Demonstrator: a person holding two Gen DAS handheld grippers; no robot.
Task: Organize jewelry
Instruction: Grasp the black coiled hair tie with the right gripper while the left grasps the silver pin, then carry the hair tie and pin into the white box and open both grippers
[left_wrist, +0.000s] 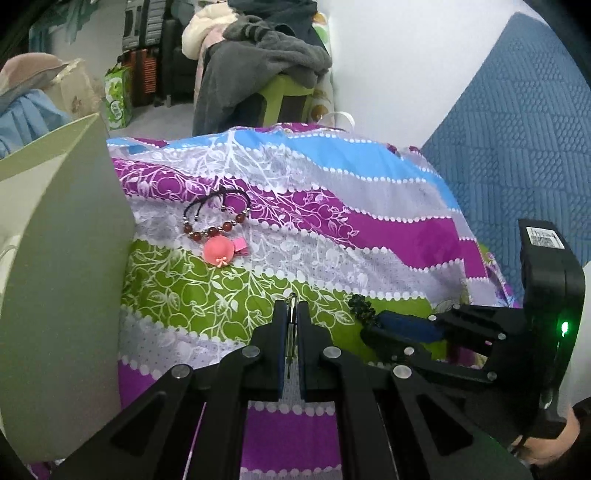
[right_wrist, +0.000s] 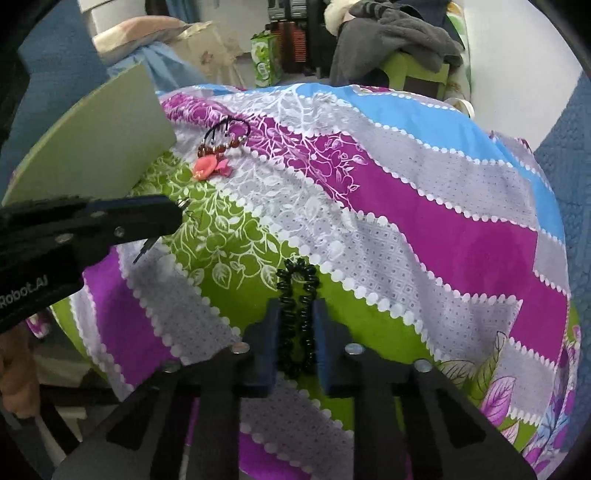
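Jewelry in both grips: your left gripper (left_wrist: 291, 314) pinches a slim silver metal pin (left_wrist: 291, 332) pointing twelve o'clock; your right gripper (right_wrist: 297, 317) clamps a black coiled bracelet (right_wrist: 297, 295); the pale green box (left_wrist: 55, 258) stands at nine o'clock, nearer your left.

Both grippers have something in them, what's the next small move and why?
Probably swing the left gripper toward the pale green box beside it. Its jaws are shut on a thin metal pendant, and the right gripper already clamps the black coiled hair tie, while the red bead bracelet lies loose.
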